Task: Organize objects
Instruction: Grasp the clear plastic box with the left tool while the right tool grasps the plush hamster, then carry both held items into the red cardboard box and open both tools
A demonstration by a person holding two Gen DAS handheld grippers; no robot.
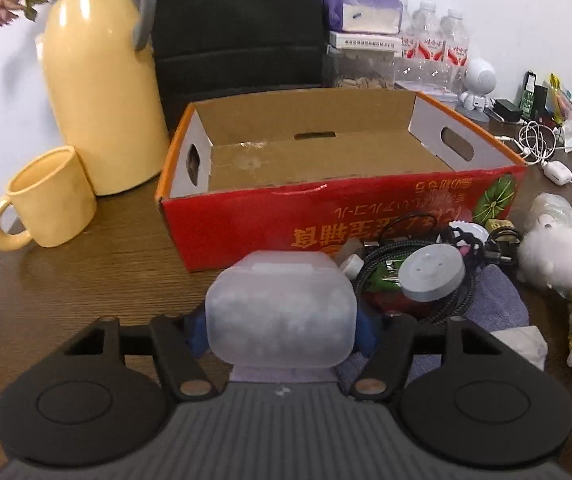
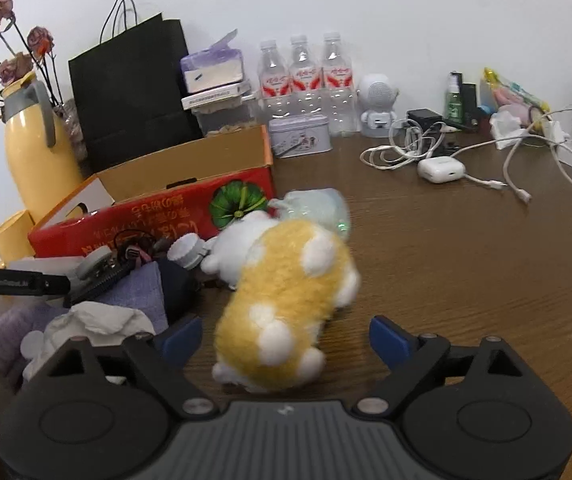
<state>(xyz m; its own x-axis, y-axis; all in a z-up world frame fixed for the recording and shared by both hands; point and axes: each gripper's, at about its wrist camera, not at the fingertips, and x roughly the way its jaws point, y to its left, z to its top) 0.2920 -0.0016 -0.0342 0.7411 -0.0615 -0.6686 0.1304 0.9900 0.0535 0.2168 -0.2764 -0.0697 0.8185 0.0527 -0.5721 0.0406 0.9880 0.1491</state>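
My left gripper is shut on a translucent white plastic box, its blue pads against both sides. Just behind stands an open, empty red cardboard box. To the right lies a pile: a grey round disc, black cables and a purple cloth. In the right wrist view a yellow and white plush toy lies on the table between the fingers of my right gripper. That gripper is open, with a gap on each side of the toy. The red box is behind it to the left.
A yellow thermos and yellow mug stand left of the red box, with a black paper bag behind. Water bottles, a tin, a white earbud case and white cables line the back right. Brown tabletop shows at the right.
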